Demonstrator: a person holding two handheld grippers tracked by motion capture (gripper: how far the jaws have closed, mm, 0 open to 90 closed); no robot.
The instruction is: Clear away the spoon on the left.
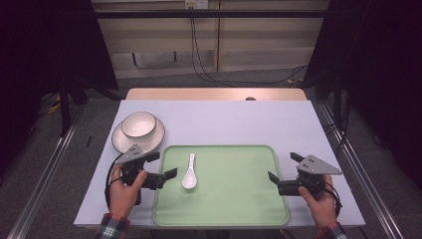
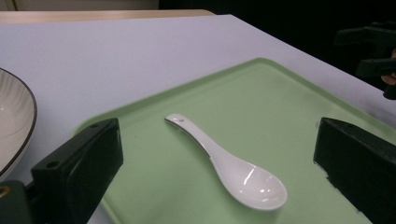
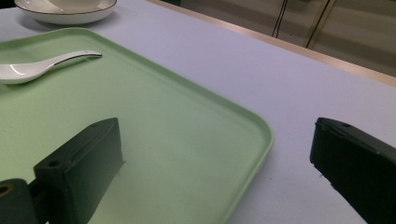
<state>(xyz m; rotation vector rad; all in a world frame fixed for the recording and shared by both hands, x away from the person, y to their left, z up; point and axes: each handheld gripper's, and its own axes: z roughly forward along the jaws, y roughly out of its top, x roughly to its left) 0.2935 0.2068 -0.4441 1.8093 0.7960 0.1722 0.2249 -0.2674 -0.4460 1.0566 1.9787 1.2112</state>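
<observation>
The left gripper (image 1: 161, 166) was held low in the person's left hand (image 1: 124, 191), its jaws spread wide and pointing toward the right gripper (image 1: 281, 168). That one sat in the right hand (image 1: 318, 196), jaws also wide apart and pointing back at the left one, so the two faced each other, well apart. Each forearm came up behind its gripper, with a plaid cuff at the wrist. Both jaw gaps held nothing.
</observation>
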